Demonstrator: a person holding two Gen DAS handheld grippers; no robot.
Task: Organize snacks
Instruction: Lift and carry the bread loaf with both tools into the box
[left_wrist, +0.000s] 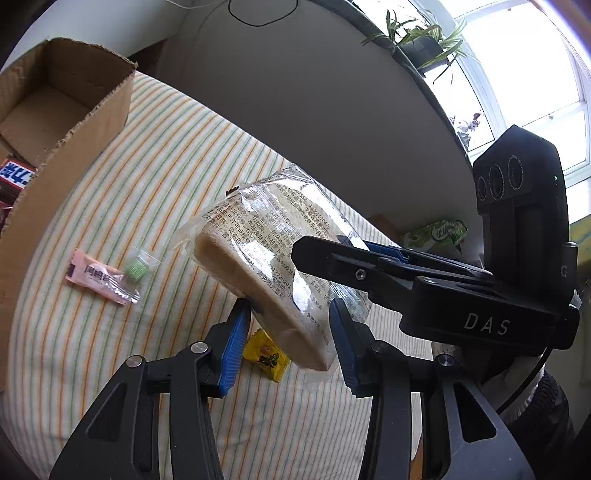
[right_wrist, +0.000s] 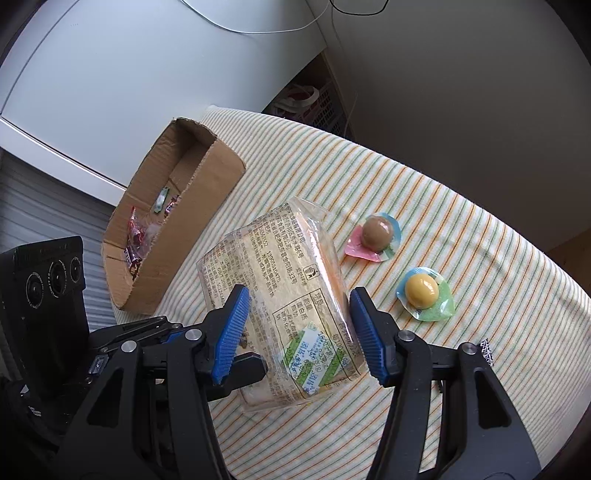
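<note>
So both grippers are on the same thing here: a wrapped slice of bread (left_wrist: 258, 266) in a clear printed bag, held up off the striped cloth of the bench (left_wrist: 110, 350). The left hand-held gripper (left_wrist: 288, 332) has its blue pads pinching the lower end of the pack, and the right hand-held gripper (right_wrist: 299, 325) is clamped across the other end, so the pack hangs tilted between the two. My guess is the two-handed hold is because the bag is soft and floppy; one grip would let it sag or twist. It looks like it's being carried over toward the cardboard box (right_wrist: 177, 221), which sits at the bench edge with a few small wrapped snacks already inside, so that's clearly the collecting spot.

Still lying loose on the cloth: a pink sachet (left_wrist: 98, 280) with a small green candy (left_wrist: 136, 269) touching it, a yellow packet (left_wrist: 266, 356) right under the bread, and on the other side two round jelly cups, one brown (right_wrist: 376, 232) and one yellow (right_wrist: 423, 291), near each other.

Stuff I can't make out: the yellow packet is half hidden behind the bread, a green bag (left_wrist: 436, 232) is mostly blocked by the right gripper's body, and something with a dark patterned edge is cut off behind the right gripper's finger. The box contents are only partly visible past its wall, and the print on the bread bag is too small for me to read.
</note>
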